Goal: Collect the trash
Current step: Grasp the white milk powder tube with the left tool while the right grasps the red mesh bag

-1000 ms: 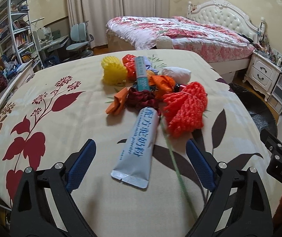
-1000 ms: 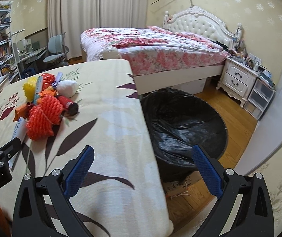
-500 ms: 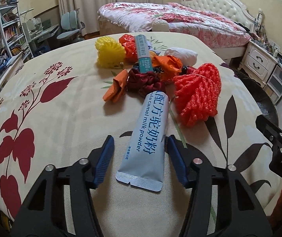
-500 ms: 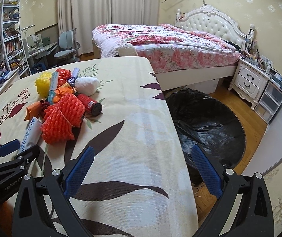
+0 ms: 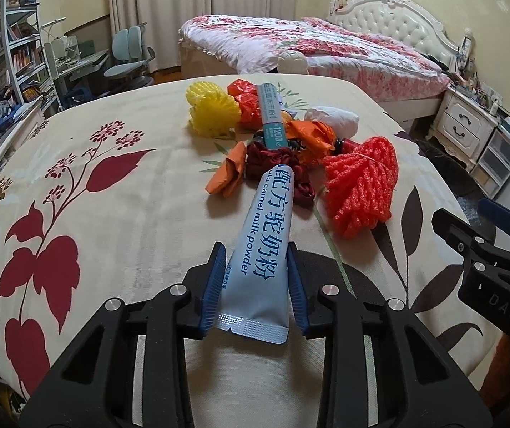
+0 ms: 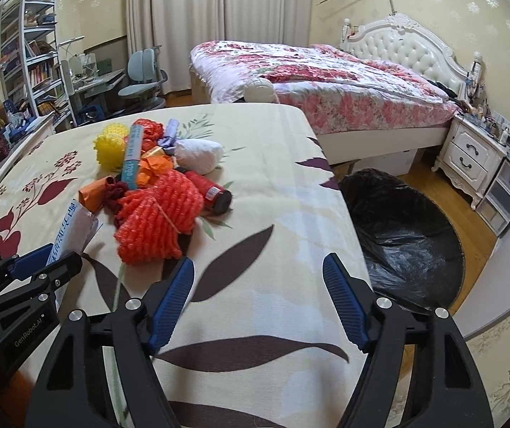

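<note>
We are at the pick-up step for the first piece. The left gripper (image 5: pixel 255 281) has just been closing its jaws, and the blue pads now sit against both edges of the pale blue milk powder sachet (image 5: pixel 263 253), near its crimped end. The sachet lies flat on the flowered counter (image 5: pixel 112 214); its far end runs into the trash heap.

The heap: red foam net (image 5: pixel 360 185) just right of the sachet, orange wrapper (image 5: pixel 228 174) to its left, dark red crumpled piece between them, yellow foam net (image 5: pixel 212 110) and a teal tube at the back, white wad (image 6: pixel 199 155) and a red bottle with a black cap (image 6: pixel 210 190) on the bin side.

The right gripper (image 6: pixel 258 299) has also just been closing, but its jaws stand half wide with nothing between them, above bare cloth near the counter edge.

The bin with a black liner (image 6: pixel 408 235) stands on the floor, just beside the counter on the right.

Next, as we judge it: lift the sachet clear of the heap without dragging the dark red piece, carry it right over the edge, release above the liner. A flat, slippery pack may slide from an edge grip.
</note>
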